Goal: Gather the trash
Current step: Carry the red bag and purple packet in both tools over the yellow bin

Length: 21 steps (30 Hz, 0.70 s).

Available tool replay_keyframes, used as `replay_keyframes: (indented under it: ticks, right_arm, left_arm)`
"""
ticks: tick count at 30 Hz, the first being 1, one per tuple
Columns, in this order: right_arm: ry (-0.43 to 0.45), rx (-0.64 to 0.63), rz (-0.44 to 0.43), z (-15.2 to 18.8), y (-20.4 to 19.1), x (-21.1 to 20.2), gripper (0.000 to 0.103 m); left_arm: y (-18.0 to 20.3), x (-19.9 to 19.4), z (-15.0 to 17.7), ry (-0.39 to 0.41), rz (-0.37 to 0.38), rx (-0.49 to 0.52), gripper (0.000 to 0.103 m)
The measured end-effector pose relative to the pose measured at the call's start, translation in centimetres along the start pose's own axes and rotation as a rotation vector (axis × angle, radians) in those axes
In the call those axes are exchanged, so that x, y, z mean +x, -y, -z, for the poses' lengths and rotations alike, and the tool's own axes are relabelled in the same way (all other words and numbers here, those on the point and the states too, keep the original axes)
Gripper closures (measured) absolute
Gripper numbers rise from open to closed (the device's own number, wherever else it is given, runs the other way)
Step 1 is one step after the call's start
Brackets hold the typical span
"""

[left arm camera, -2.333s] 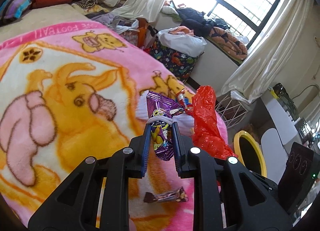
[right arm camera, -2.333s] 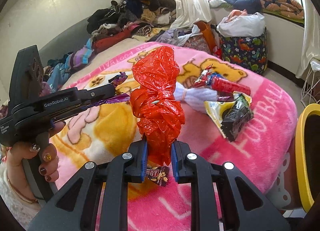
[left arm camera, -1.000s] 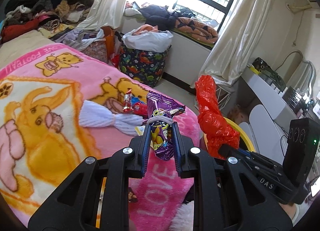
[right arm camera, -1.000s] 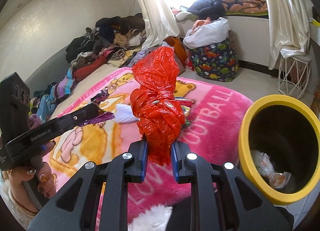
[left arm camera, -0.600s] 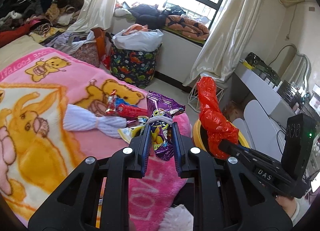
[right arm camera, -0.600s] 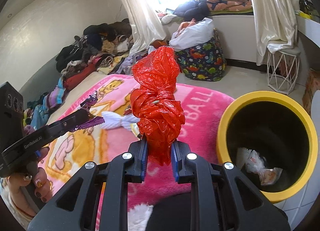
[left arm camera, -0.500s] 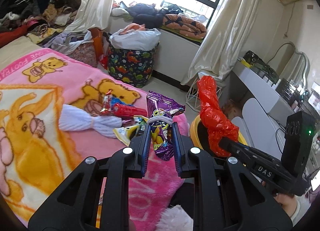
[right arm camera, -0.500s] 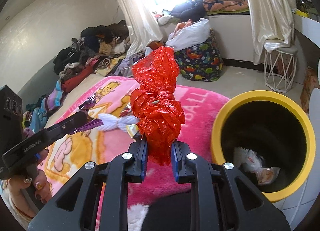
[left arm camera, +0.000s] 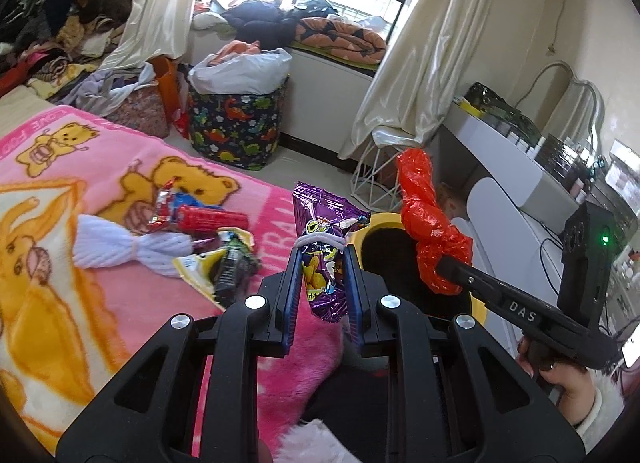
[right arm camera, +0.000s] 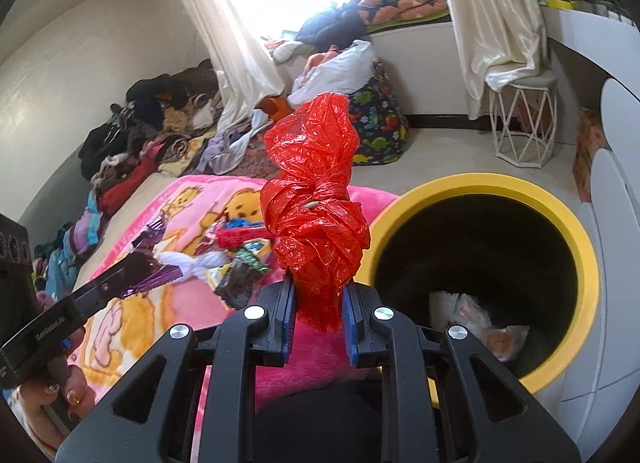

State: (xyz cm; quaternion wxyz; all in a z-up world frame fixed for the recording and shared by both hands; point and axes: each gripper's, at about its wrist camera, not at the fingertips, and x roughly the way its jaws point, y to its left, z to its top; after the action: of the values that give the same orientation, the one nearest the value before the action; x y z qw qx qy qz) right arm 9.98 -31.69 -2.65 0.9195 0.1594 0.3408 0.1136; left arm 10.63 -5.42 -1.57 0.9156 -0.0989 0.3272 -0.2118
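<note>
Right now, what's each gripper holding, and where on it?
Left gripper pinches the purple snack wrapper near its lower end. Right gripper clamps the red plastic bag at its bottom.

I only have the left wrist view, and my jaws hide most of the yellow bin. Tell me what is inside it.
Observer: The right wrist view looks straight into the round yellow-rimmed bin. Crumpled white and orange wrappers lie at the bottom, and the rest is dark.
Operator: Report where the red bag sits against the opening.
Observer: In that picture the crumpled red plastic bag, clamped in the right gripper, shows left of the opening. Its edge just meets the rim's left side.
</note>
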Motion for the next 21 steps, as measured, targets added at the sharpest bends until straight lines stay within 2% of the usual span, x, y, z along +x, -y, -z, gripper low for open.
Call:
replay_keyframes:
  ticks: [21]
  right_arm:
    - [0.007, 0.137, 0.116, -0.1, 6.9, -0.8, 0.084]
  left_arm:
    - [5.3, 4.8, 0.2, -0.055, 0.077, 0.081, 0.088]
